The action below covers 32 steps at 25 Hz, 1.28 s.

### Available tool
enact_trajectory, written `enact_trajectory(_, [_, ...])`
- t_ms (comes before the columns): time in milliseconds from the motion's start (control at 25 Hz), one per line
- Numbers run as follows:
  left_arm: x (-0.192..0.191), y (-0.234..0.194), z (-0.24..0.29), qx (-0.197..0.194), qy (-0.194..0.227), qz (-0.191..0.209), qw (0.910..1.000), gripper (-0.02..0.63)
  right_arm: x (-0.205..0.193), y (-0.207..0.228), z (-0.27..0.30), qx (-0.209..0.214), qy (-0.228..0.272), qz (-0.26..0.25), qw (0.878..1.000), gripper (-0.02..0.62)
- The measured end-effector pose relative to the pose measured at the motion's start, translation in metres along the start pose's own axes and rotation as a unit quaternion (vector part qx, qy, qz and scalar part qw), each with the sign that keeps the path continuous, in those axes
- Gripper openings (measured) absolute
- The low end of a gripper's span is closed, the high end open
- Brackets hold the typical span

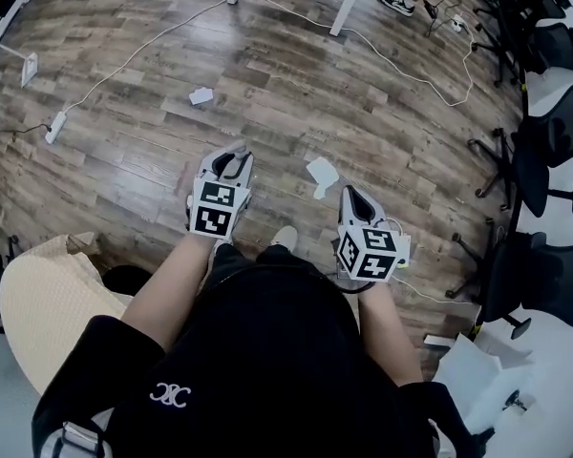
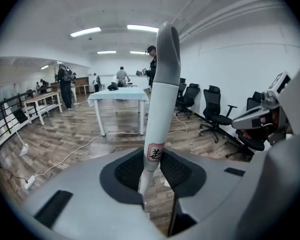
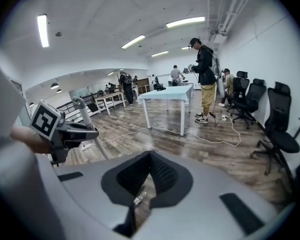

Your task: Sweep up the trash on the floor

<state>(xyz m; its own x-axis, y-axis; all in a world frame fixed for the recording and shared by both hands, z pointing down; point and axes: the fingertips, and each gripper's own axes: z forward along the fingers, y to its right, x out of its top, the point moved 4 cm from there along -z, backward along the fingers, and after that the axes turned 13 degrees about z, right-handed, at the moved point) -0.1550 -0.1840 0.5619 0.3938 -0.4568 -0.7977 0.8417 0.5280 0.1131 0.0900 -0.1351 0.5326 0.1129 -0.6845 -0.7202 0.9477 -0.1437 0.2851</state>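
Left tongs (image 1: 232,156) tight round a pale handle (image 2: 162,99); right tongs (image 1: 352,195) alongside, closed.

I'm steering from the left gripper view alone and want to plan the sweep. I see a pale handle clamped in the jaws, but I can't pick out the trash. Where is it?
Observer: A crumpled white paper scrap lies on the wood floor, just ahead of the right gripper.
Operator: Only that one?
Observer: No, a smaller paper piece lies farther out, ahead of the left gripper.
Operator: Is the right gripper open?
Observer: No, its own view shows its jaws together at the tips.
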Motion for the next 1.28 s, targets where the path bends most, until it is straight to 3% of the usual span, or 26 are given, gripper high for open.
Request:
enact_trajectory(240, [0.032,0.051,0.032,-0.031,0.009,0.002,0.9995,0.101,0.012,0.048,-0.01,-0.002,0.015,-0.001,1.0,0.014])
enact_trajectory(400, [0.051,0.079,0.049,-0.049,0.011,0.025,0.9984,0.101,0.018,0.079,-0.016,-0.014,0.028,0.009,0.999,0.014])
enact_trajectory(720, [0.078,0.088,0.055,-0.054,0.023,0.082,0.9949,0.101,0.023,0.105,-0.017,-0.015,0.041,0.06,0.997,0.014])
enact_trajectory(960, [0.102,0.059,0.046,-0.045,0.05,0.125,0.9899,0.101,0.041,0.094,0.007,-0.004,0.048,0.052,0.998,0.014])
enact_trajectory(1280, [0.099,-0.036,0.05,-0.047,0.062,0.14,0.9871,0.101,0.072,0.033,0.064,-0.015,0.062,0.047,0.997,0.014])
